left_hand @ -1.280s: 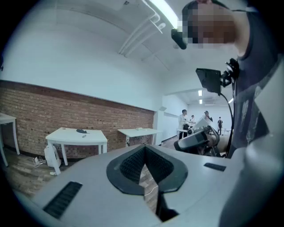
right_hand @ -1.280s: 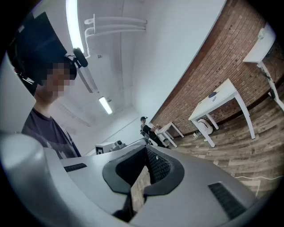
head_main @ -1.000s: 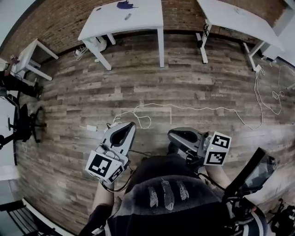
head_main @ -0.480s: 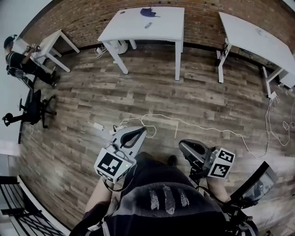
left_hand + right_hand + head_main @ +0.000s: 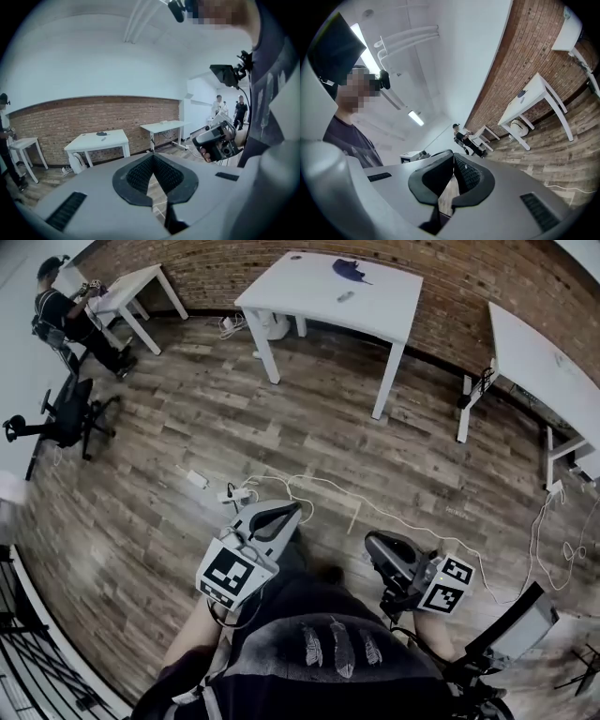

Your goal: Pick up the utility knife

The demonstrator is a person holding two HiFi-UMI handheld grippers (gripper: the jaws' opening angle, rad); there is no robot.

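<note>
— What do the grippers hold?
— Nothing. The left gripper (image 5: pixel 294 509) has its jaws pressed together and empty, and so does the right gripper (image 5: pixel 371 541). Both hang close to the person's body, over the wood floor (image 5: pixel 169 474).
— And the utility knife (image 5: pixel 345 296)?
— Well apart from both, on the white table (image 5: pixel 300 287). It seems to be the small grey thing near a dark blue thing (image 5: pixel 349 270), though it is too small to be sure.

Brick wall (image 5: pixel 211 273), wood-plank floor (image 5: pixel 281 427), white tables (image 5: pixel 300 289), black office chair (image 5: pixel 66 413), white cable (image 5: pixel 328 484), possibly a power strip (image 5: pixel 197 479)
</note>
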